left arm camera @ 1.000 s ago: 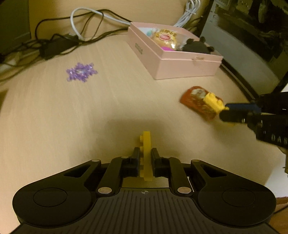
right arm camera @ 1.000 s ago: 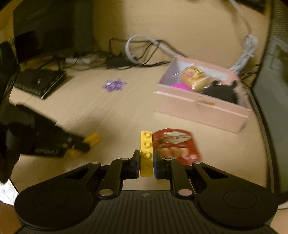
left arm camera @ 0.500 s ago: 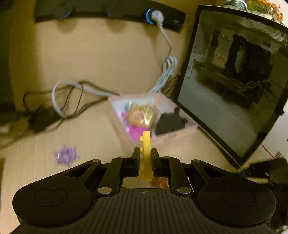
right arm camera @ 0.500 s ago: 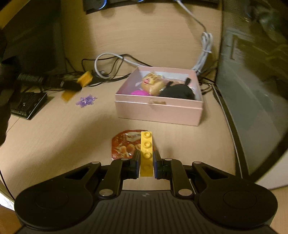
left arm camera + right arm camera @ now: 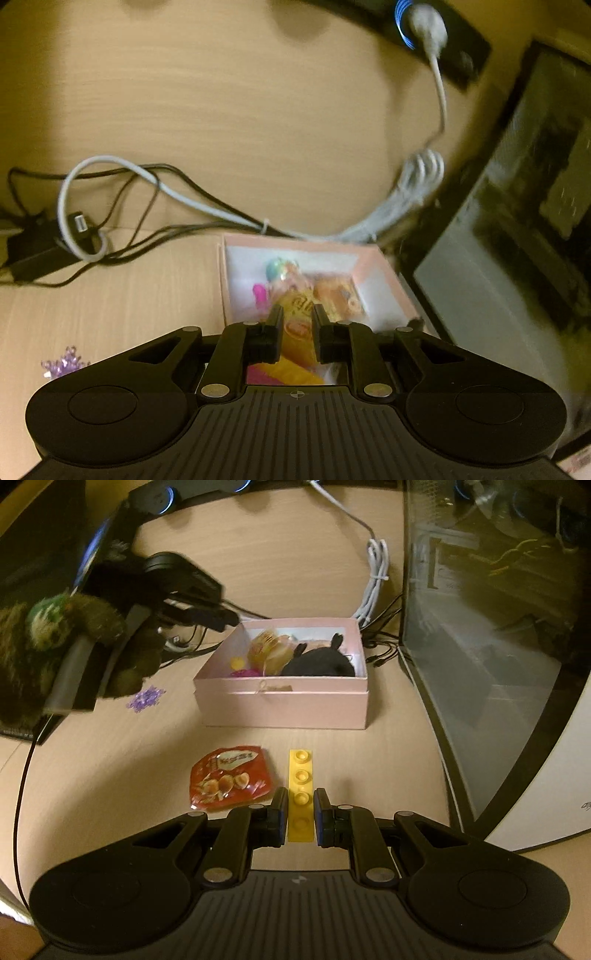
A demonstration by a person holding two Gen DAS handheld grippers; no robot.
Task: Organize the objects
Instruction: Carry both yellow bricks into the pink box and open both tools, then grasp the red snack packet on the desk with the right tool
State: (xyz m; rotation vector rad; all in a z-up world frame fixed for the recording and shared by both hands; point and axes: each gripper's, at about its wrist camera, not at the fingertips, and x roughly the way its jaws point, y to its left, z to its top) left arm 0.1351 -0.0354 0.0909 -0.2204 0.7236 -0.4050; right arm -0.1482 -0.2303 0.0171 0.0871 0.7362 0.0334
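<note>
yellow brick is sitting studs-up between the right gripper's fingers, which are clenched on it above the desk. just to its left a red snack packet is lying flat. beyond them the pink box is holding a black plush and wrapped toys. the left gripper is hanging over that box with its jaws parted, gripping nothing. a purple snowflake is lying left of the box.

Dim wooden desk, cables
</note>
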